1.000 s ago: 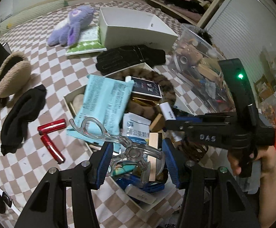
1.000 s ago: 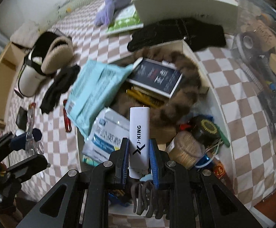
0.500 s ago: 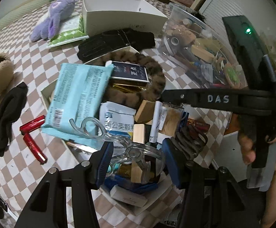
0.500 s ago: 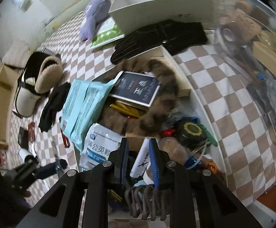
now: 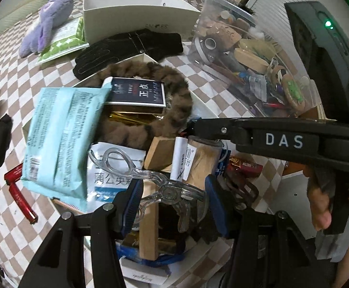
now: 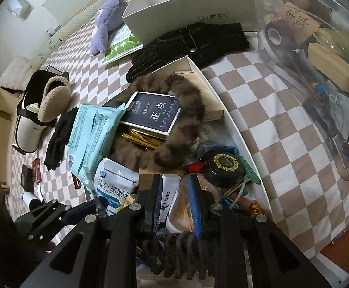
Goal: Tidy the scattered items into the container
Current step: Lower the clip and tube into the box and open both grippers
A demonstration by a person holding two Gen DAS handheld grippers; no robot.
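A: What does the left gripper (image 5: 172, 193) have?

B: A clear plastic clip (image 5: 150, 180). The blue pads press on it from both sides, so the tongs are clamped on the clip. Its loop end sticks out toward 11 o'clock, over a white sachet (image 5: 112, 168).

A: And the right gripper (image 6: 176, 201)?

B: Its tongs stand slightly apart around a white tube (image 6: 168, 198) marked J-KING. The tube leans against the left pad; on the other side a gap shows between tube and pad. So it is loose there, not pinched, as far as the right wrist view shows.

A: Where is the tube, then?

B: In the box (image 6: 224, 110), at the near end, among the clutter. In the left view the tube (image 5: 180, 158) stands beside a wooden block (image 5: 161, 148), with the right gripper's arm crossing above it at 3 o'clock.

A: What else fills the box?

B: A fur band (image 6: 186, 120) curled around a dark book (image 6: 154, 112), a light-blue pack (image 6: 90, 132) hanging over the 9 o'clock edge, and a black round tin (image 6: 223, 164) at 2 o'clock of the tube.

A: Anything outside it?

B: A black glove (image 6: 188, 45) touching the far corner at 12 o'clock, a purple plush (image 6: 106, 21) beyond it, and red tubes (image 5: 18, 187) on the checked cloth (image 6: 270, 120) at 9 o'clock in the left view.
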